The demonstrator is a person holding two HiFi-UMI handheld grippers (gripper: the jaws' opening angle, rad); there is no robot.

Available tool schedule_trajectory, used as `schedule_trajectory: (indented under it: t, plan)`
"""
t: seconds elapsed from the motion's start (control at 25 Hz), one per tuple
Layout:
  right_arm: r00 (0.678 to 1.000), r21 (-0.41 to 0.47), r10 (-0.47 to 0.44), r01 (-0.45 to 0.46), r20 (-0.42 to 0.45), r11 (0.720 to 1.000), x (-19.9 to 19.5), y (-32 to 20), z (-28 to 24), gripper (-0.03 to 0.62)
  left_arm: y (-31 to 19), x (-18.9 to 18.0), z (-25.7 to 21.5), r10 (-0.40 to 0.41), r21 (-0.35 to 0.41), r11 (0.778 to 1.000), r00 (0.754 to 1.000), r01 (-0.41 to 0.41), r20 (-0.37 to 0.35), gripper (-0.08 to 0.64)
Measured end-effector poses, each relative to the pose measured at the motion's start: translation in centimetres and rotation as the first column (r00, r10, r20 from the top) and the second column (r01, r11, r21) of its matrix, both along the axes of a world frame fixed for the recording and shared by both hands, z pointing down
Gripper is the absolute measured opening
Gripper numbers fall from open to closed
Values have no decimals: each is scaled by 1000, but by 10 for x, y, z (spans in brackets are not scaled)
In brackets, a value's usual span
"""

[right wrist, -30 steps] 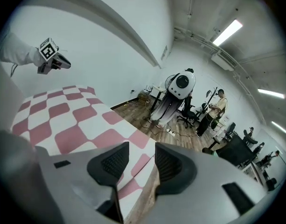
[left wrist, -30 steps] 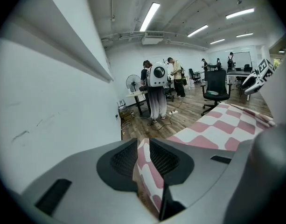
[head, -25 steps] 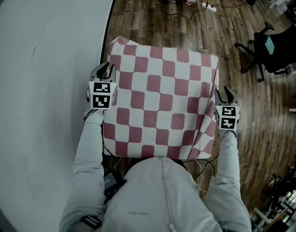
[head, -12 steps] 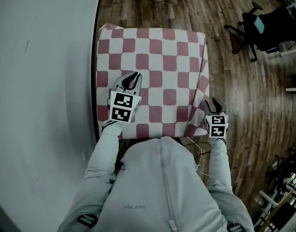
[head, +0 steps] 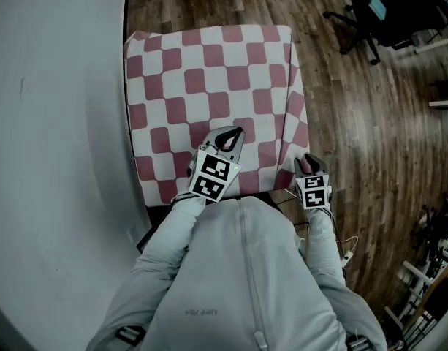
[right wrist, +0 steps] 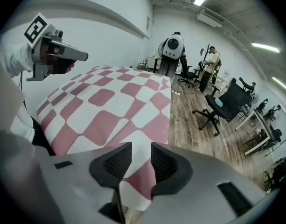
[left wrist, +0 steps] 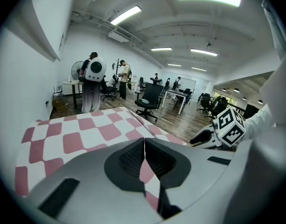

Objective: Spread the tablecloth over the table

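a red-and-white checked tablecloth lies flat over the whole top of the table, which is itself hidden beneath it. the cloth's right side hangs down past the top, with a few soft folds toward the near right corner. its left edge runs just beside a white wall. the table stands on a wooden plank floor. a black office chair stands on that floor, well apart, and what may be a thin white cable lies near the near right corner.
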State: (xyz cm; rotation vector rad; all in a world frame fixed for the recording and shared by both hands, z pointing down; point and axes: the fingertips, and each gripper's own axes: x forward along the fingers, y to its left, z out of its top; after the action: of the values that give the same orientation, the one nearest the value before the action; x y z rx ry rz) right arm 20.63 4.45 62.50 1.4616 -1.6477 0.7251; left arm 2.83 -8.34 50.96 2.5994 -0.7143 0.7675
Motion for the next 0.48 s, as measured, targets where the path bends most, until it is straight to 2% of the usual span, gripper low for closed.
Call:
schedule_trajectory:
  t: [0.32,0.48]
  plan:
    - [997,-104,57,-52,46,993,-4,33,34,126,27,23,12,77,-43,996,997,-77,-10,28]
    - [992,-105,81,-71,92,992,-8,37,37,100,27,24,12,84,-37,996,996,-84,-12,28]
